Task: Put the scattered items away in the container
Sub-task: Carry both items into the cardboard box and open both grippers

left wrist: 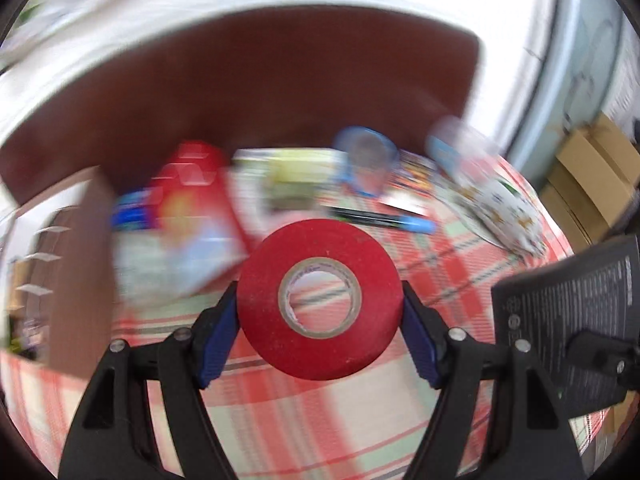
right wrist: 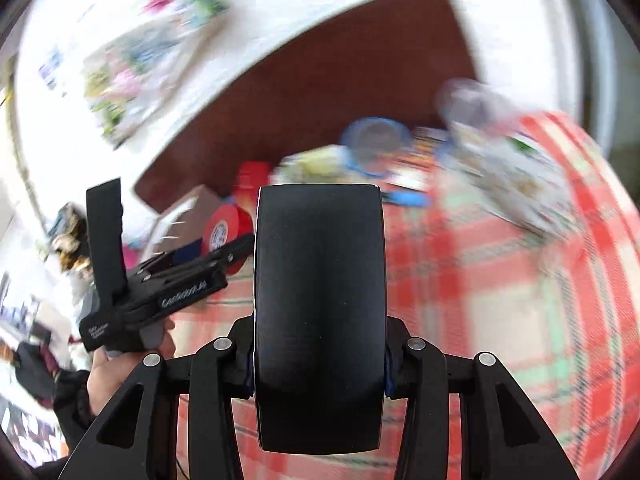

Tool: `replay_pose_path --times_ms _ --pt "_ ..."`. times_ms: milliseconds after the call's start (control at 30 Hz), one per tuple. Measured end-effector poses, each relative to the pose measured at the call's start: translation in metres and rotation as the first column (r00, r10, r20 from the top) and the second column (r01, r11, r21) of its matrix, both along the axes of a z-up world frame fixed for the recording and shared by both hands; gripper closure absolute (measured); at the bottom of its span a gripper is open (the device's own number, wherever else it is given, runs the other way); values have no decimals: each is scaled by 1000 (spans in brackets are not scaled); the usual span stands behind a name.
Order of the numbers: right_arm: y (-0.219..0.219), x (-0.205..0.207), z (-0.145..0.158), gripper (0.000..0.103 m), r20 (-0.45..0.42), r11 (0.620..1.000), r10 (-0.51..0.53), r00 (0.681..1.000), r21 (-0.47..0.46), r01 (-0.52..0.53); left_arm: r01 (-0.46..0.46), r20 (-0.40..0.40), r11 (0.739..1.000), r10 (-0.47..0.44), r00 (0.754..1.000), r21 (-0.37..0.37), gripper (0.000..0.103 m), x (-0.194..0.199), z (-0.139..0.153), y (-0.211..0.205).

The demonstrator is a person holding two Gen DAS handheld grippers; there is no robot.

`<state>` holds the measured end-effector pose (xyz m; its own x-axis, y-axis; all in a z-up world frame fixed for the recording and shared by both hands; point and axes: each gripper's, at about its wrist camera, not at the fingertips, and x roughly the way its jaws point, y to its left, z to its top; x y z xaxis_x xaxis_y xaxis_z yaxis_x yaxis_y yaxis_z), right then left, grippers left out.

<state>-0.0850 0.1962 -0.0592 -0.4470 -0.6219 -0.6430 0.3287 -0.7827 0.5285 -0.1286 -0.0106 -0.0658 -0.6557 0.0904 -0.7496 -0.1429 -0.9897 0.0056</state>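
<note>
Above a plaid tablecloth (left wrist: 460, 288), the left gripper (left wrist: 320, 312) clamps a red tape roll (left wrist: 320, 300) by its rim, while the right gripper (right wrist: 320, 364) pinches a flat black box (right wrist: 320, 312) held upright. The brown cardboard container (left wrist: 72, 272) stands at the table's left, beside a blurred heap of packets. Carried close together, box and roll could knock together, or the roll could twist loose from its narrow edge grip.

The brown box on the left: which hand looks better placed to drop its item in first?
Probably the left. The left gripper, holding the red tape roll, sits nearer the brown box. The right gripper, holding the black box, is farther over the checked cloth.
</note>
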Motion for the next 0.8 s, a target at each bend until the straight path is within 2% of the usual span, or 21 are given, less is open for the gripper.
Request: replay_pose_path --times_ms 100,233,367,600,800 --pt "-58 -8 22 58 -48 995 94 994 -29 -96 -86 -40 996 85 996 1 30 13 25 -61" --pt "-138 -14 44 58 -98 974 206 974 -71 -214 -205 -80 978 206 975 21 30 33 55 -147" --pt "-224 -29 50 58 -104 943 300 948 -115 -311 -277 -74 961 278 958 19 30 40 64 -221" --pt "-356 -60 30 58 -59 923 364 930 -113 -368 -365 19 931 365 931 27 30 9 40 -331" --pt "-439 -81 2 58 -3 912 396 918 -117 -394 -396 65 917 392 918 53 30 -14 10 -384"
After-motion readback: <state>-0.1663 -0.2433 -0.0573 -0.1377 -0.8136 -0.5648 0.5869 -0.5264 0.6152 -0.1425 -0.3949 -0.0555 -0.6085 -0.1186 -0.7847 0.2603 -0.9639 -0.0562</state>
